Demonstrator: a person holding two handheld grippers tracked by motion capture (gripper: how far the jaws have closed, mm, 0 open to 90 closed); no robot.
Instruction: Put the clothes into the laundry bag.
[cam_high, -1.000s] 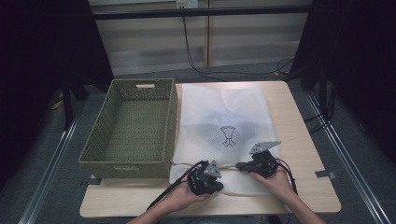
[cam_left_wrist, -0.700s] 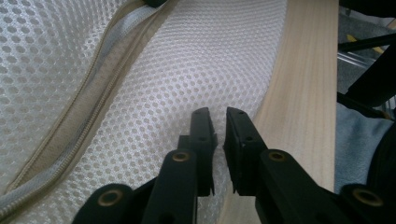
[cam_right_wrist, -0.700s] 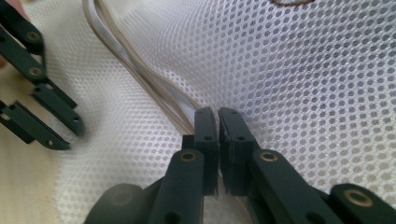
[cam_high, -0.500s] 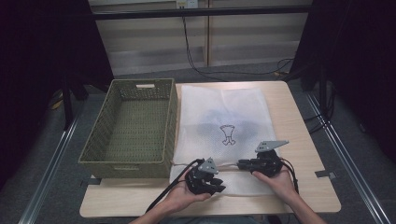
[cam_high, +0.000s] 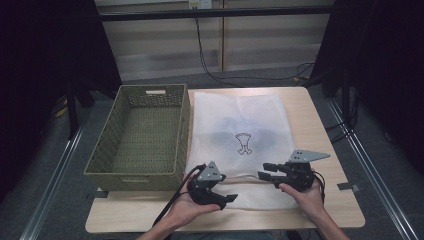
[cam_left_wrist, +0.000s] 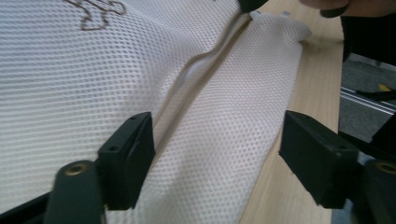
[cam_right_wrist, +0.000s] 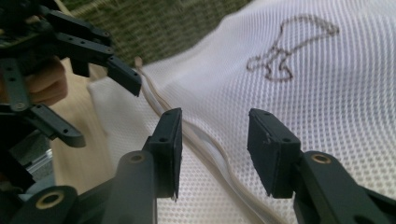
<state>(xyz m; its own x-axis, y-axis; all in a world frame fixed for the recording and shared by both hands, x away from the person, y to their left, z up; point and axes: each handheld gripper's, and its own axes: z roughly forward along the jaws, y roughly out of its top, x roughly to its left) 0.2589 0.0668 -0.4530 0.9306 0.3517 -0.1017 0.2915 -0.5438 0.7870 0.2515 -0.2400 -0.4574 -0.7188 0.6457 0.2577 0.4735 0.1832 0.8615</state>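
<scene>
On the near half of the worktop (cam_high: 320, 130) lies a white mesh laundry bag (cam_high: 240, 120), flat and spread out, just right of a green woven basket (cam_high: 137, 137) that stands empty at the left. A small outline figure (cam_high: 243, 143) is printed on the mesh, and a pale zipper seam (cam_left_wrist: 205, 60) runs across the bag close to its near edge. Both hands hang just above that edge: the left gripper (cam_high: 225, 198) over the near left corner, the right gripper (cam_high: 264, 170) a little farther right, pointing toward the left one. The jaws of both have just been opening, and each pair stands apart with nothing pinched; the mesh and seam lie below the gaps, untouched by the pads. The bag looks light, soft and floppy, so it would likely sag and fold when lifted rather than hold its shape, and the fine mesh may slip from a shallow pinch. The firmer zipper seam, or a corner beside it, seems the best place to take hold.
</scene>
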